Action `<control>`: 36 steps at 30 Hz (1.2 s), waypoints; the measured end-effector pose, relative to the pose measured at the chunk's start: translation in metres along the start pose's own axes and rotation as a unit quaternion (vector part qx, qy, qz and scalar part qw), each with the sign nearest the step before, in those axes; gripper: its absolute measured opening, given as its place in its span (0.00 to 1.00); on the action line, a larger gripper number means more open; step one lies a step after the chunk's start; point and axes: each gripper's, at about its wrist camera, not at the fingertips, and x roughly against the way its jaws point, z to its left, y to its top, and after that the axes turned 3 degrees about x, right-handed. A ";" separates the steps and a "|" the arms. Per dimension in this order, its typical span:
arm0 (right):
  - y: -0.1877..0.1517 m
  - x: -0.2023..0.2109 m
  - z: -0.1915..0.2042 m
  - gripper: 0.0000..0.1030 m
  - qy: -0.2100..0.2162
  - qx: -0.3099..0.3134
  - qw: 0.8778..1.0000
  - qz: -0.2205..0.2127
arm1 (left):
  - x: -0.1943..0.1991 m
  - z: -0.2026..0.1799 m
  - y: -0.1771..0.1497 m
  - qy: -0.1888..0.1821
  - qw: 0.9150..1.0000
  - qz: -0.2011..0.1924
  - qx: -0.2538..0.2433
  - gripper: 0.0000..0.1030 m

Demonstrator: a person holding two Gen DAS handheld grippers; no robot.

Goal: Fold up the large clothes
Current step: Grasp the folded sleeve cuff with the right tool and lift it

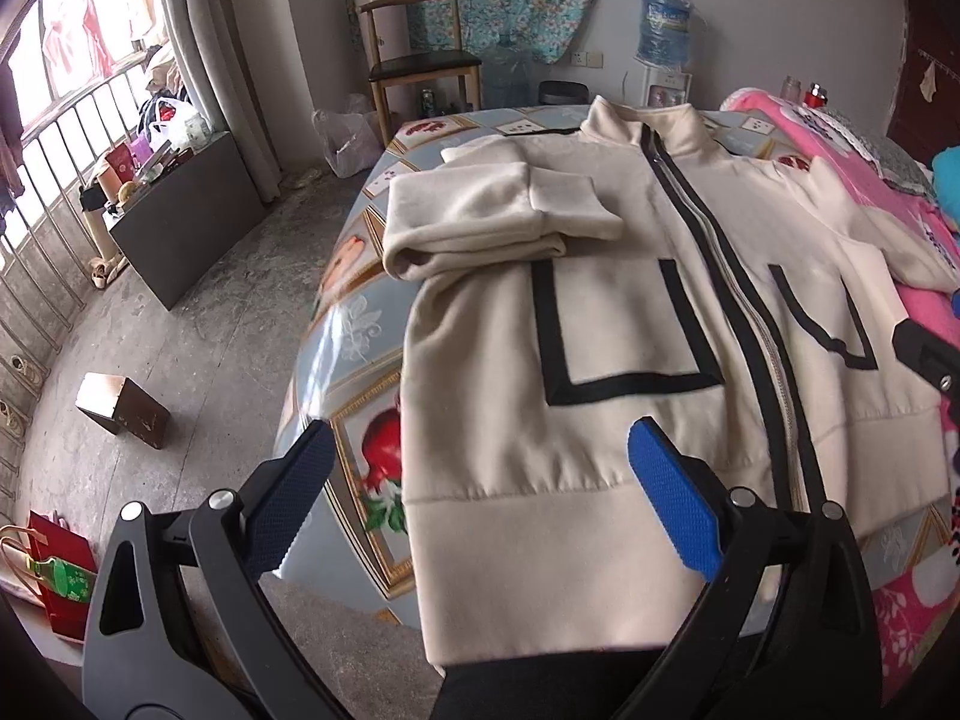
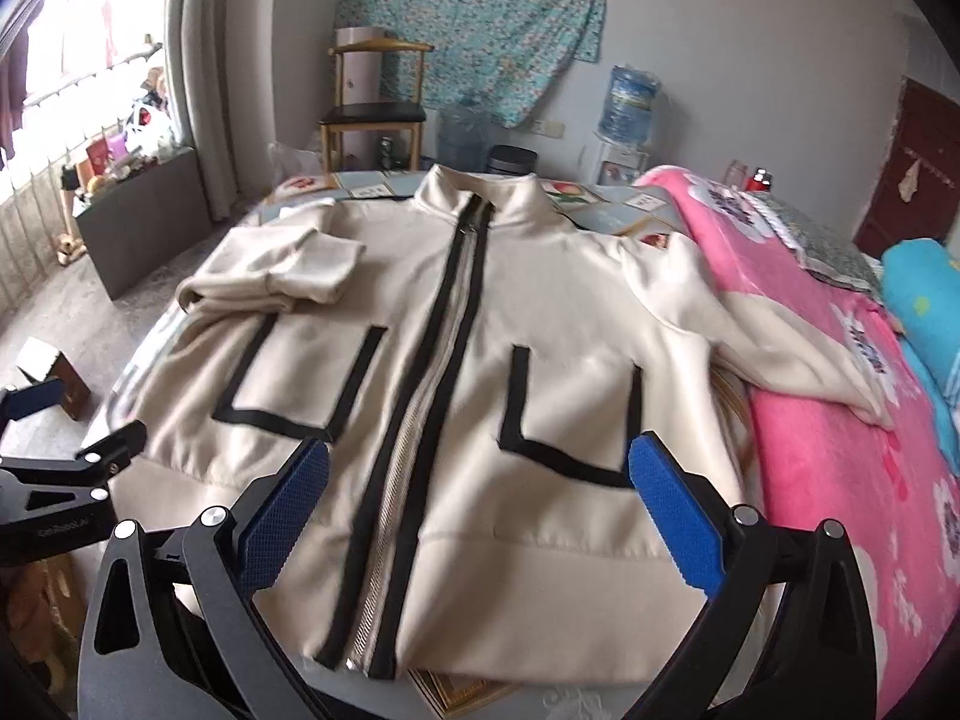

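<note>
The cream jacket (image 2: pixel 480 324) lies front-up across the bed (image 1: pixel 354 324), zipped, collar far; its left sleeve (image 1: pixel 492 210) is folded over the chest; the other sleeve (image 2: pixel 798 360) trails onto the pink blanket (image 2: pixel 840 480); left claw (image 1: pixel 480 492) spread, empty, above the hem; right claw (image 2: pixel 480 498) likewise.

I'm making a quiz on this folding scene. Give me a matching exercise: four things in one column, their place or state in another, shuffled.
1. left sleeve
2. right sleeve
3. zipper
4. chair

a. against the far wall
b. closed down the jacket's front
c. folded onto the chest
d. spread out over the pink blanket

Pairs: 1-c, 2-d, 3-b, 4-a
</note>
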 end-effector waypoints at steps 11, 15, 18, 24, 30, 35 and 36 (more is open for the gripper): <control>0.127 -0.188 0.024 0.95 0.285 -0.098 0.940 0.162 | -0.086 0.037 0.067 -0.192 0.981 -0.006 0.028 0.93; 0.126 -0.253 0.030 0.79 0.292 -0.139 0.918 0.228 | -0.114 0.038 0.080 -0.181 0.983 0.010 0.037 0.93; 0.120 -0.276 0.037 0.61 0.296 -0.140 0.911 0.251 | -0.133 0.030 0.084 -0.154 0.988 0.029 0.016 0.93; 0.117 -0.272 0.061 0.06 0.268 -0.074 0.930 0.240 | -0.157 0.019 0.075 -0.108 0.992 0.059 -0.023 0.92; 0.170 -0.209 0.031 0.05 0.273 -0.070 0.949 0.144 | -0.159 0.019 0.075 -0.084 0.994 0.055 -0.040 0.92; 0.207 -0.156 -0.041 0.05 0.248 -0.114 0.960 0.066 | -0.160 0.022 0.086 -0.034 0.997 0.046 -0.045 0.92; 0.208 -0.149 -0.059 0.05 0.236 -0.124 0.962 0.057 | -0.162 0.024 0.088 -0.028 0.997 0.048 -0.044 0.92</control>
